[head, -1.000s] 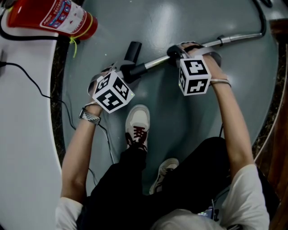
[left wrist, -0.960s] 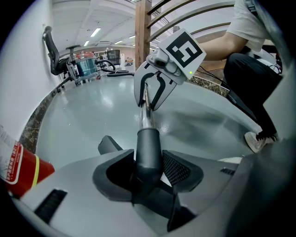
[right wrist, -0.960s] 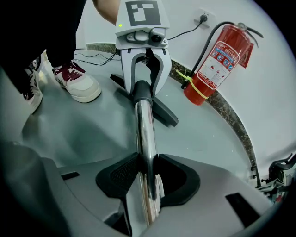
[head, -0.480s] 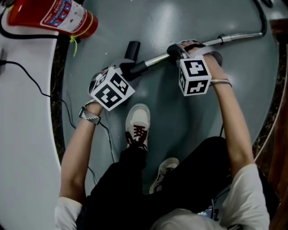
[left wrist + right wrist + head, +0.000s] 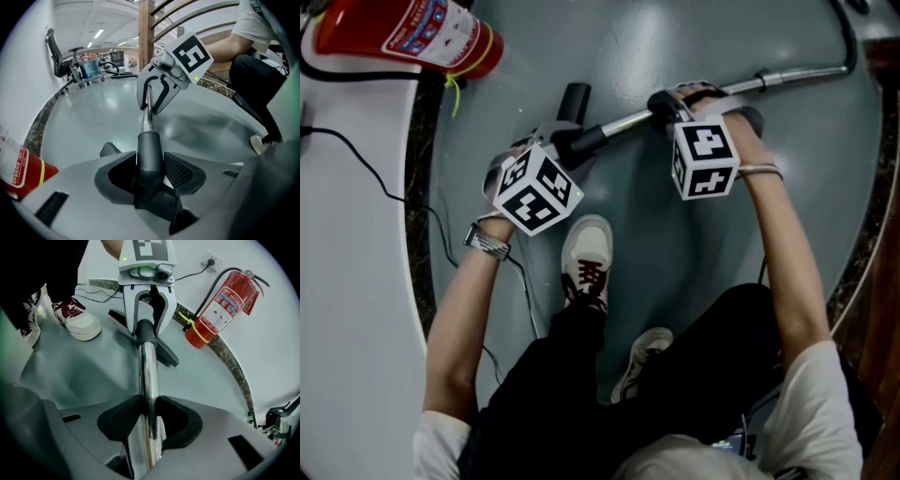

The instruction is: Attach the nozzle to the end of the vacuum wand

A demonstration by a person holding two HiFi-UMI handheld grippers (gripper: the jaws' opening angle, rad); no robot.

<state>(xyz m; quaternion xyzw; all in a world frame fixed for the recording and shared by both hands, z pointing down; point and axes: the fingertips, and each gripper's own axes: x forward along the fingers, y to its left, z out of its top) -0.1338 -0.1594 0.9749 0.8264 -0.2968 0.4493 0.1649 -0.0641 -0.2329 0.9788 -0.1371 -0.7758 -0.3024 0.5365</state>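
The left forearm reaches forward and down, a watch (image 5: 487,244) on the wrist, with the left gripper (image 5: 557,142) tilted steeply toward the floor (image 5: 675,234). Its jaws stand fairly wide and are clamped on the dark neck of the nozzle (image 5: 579,141), one pad on each side. The nozzle's flat foot lies on the floor just beyond the gripper. The neck lines up with the end of the wand (image 5: 628,120) and meets it. I cannot tell how deep the joint goes.

The wand runs up and to the right, just above the floor. The right arm is stretched out straighter, and the right gripper (image 5: 670,101) also points steeply down. Its jaws are narrower, closed on the shiny tube close to the joint. The two grippers are near each other along the one line.

A fire extinguisher (image 5: 412,37) lies at the far left by the white wall (image 5: 356,309), and a thin cable (image 5: 356,159) trails along it. A speckled stone border (image 5: 417,169) curves round the floor on both sides. One shoe (image 5: 589,253) stands just behind the nozzle. Bare floor lies open beyond the wand and under the right arm. A dark hose (image 5: 848,37) bends at the wand's far end.
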